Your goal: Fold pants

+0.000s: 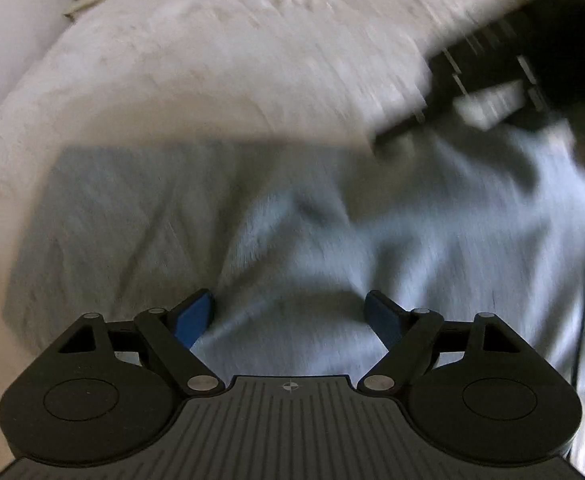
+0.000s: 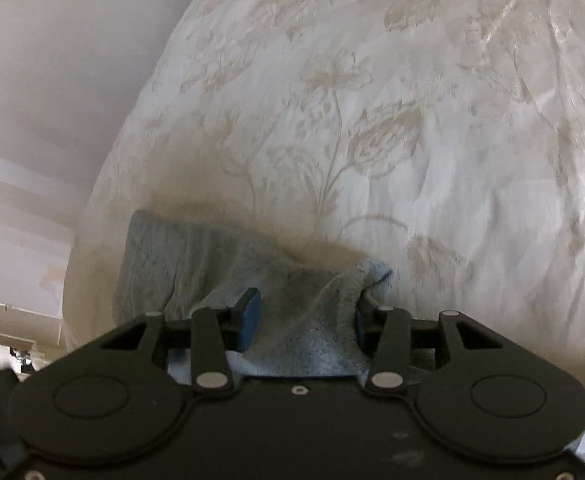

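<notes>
Both wrist views low, close, facing forward; share pants (image 1: 292, 220), bedspread (image 2: 412, 120).

no words, brands or numbers can be read in either view. the only sign is a small crosshair mark (image 1: 291, 386), a circle cut by a cross, on the ribbed body of the left gripper (image 1: 290, 314). the items at the top left of the left wrist view are too blurred to read.
</notes>
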Tool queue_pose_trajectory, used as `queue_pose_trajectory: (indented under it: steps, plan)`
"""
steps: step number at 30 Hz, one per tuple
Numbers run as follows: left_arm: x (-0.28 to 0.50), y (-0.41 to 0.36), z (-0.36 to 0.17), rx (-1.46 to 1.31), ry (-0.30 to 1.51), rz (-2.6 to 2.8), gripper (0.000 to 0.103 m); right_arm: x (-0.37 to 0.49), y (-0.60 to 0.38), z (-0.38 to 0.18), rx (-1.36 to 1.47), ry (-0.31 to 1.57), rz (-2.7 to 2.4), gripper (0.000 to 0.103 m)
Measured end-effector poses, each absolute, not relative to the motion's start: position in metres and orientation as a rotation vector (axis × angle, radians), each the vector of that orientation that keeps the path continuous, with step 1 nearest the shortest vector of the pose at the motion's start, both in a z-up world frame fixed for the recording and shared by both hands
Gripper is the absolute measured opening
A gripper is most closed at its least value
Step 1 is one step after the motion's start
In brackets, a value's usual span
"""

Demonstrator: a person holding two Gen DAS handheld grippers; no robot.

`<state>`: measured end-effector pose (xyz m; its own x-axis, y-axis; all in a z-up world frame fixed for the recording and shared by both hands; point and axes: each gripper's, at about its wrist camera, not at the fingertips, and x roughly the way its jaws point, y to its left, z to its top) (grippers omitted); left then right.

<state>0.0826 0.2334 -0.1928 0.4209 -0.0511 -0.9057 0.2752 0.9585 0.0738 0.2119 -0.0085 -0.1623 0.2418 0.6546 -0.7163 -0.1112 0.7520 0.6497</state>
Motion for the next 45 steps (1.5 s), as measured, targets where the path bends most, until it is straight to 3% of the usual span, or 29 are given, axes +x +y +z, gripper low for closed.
queue_pose_trajectory:
  steps: [6,8,9,10,11,18,28,32,35,36,37,45]
  plan:
    - [0.065,0.227,-0.205,0.319,1.141,-0.270,0.088,0.216,-0.015,-0.163,0.590,1.176,0.555,0.049]
    - [0.068,0.227,-0.205,0.301,1.147,-0.263,0.089,0.217,-0.017,-0.159,0.610,1.159,0.552,0.044]
    - [0.069,0.227,-0.205,0.299,1.149,-0.257,0.089,0.217,-0.019,-0.158,0.615,1.149,0.548,0.031]
    - [0.070,0.228,-0.204,0.301,1.150,-0.251,0.089,0.218,-0.020,-0.157,0.612,1.143,0.543,0.008]
    - [0.070,0.226,-0.202,0.305,1.145,-0.240,0.089,0.218,-0.019,-0.156,0.592,1.143,0.529,0.005]
    - [0.069,0.230,-0.180,0.259,1.063,-0.135,0.089,0.216,-0.025,-0.124,0.425,0.921,0.447,0.003]
    - [0.066,0.246,-0.206,0.240,1.239,-0.144,0.091,0.247,-0.001,-0.171,0.273,1.043,0.407,0.003]
    - [0.064,0.253,-0.201,0.237,1.286,-0.166,0.089,0.254,0.001,-0.181,0.273,1.080,0.406,0.007]
    - [0.076,0.258,-0.177,0.223,1.245,-0.165,0.089,0.249,-0.013,-0.164,0.312,1.032,0.401,0.027]
    - [0.080,0.258,-0.166,0.215,1.216,-0.173,0.089,0.243,-0.025,-0.154,0.336,0.996,0.400,0.040]
    - [0.085,0.257,-0.155,0.207,1.191,-0.182,0.089,0.236,-0.040,-0.145,0.365,0.968,0.405,0.045]
    - [0.147,0.220,-0.133,0.137,1.130,-0.264,0.089,0.184,-0.120,-0.145,0.227,1.039,0.428,0.046]
